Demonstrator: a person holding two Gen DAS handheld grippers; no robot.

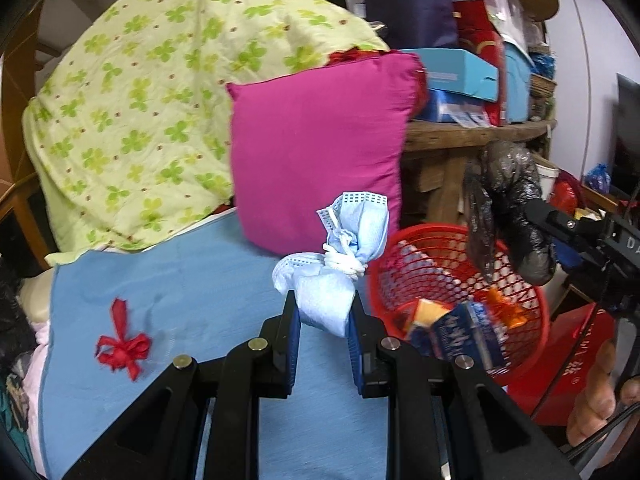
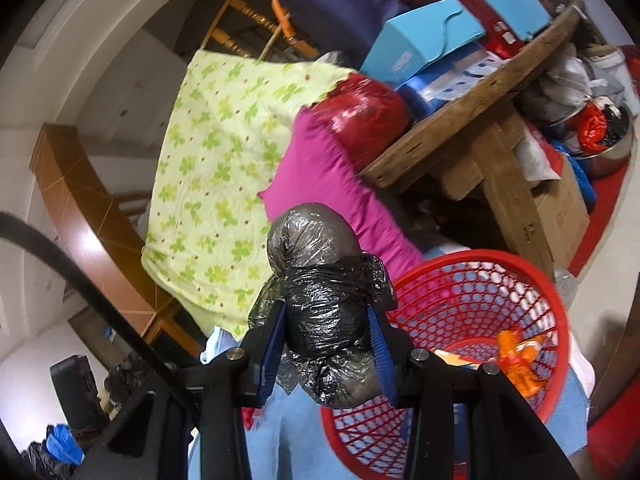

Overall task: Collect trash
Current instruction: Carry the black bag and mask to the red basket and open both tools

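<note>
Left gripper [image 1: 324,312] pinches knotted mask [image 1: 340,264] just left of red basket [image 1: 384,264]. Right gripper [image 2: 328,344] clamps black bag wad [image 2: 324,300] beside the rim. Both likely held for dropping in. Red ribbon [image 1: 122,344] lies farther left, uncollected.

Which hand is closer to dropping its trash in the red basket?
Probably right. Its tool holds the black bag bundle right beside the red basket's rim. The left tool grips the blue mask farther back.
</note>
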